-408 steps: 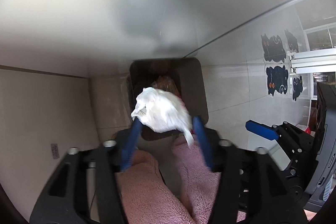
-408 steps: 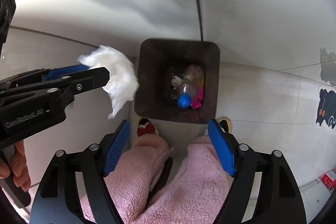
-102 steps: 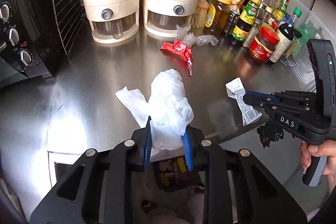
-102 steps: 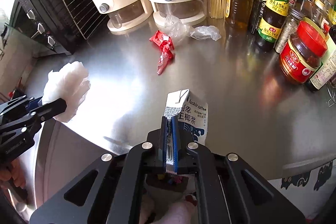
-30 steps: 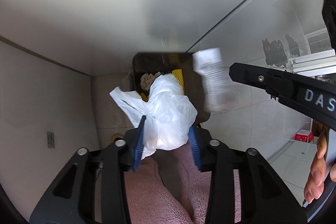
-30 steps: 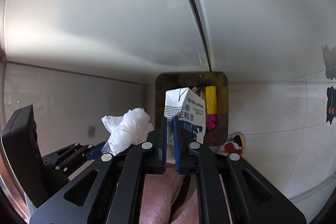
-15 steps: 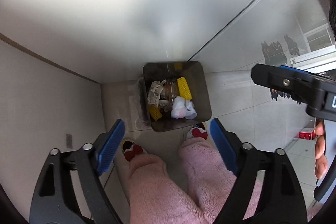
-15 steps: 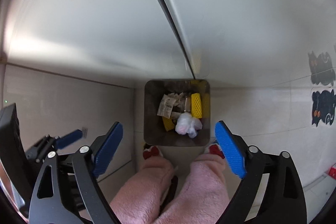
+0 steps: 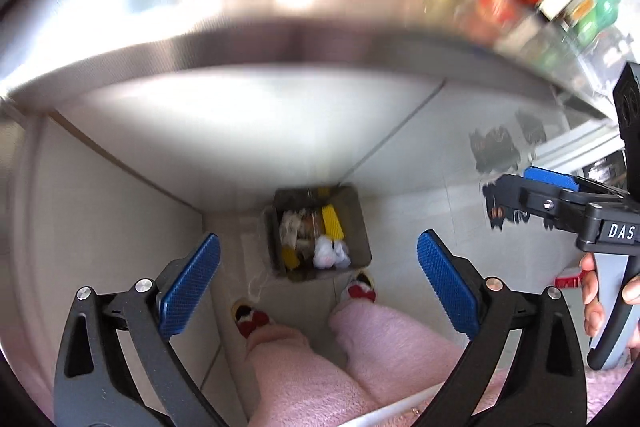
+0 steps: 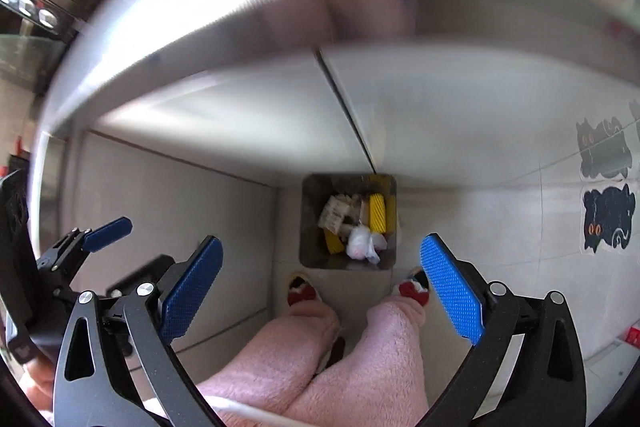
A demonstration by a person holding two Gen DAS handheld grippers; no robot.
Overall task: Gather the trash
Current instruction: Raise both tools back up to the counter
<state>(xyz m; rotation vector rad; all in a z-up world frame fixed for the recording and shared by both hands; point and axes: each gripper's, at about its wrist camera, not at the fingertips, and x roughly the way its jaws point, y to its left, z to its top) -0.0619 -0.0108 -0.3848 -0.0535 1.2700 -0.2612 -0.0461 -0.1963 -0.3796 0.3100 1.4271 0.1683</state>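
Left gripper point(image 9: 318, 271), right gripper point(image 10: 322, 279): fingers just spread wide, nothing between them. Trash (white bag point(image 9: 331, 254), 2 yellow pieces) lies in bin point(image 9: 362, 227) on floor, well below fingers.

We see a glossy brushed-metal countertop point(image 9: 168, 39) at twelve o'clock, fluffy pink cloth trousers point(image 10: 392, 343) at six, smooth glossy floor tiles point(image 10: 500, 223).
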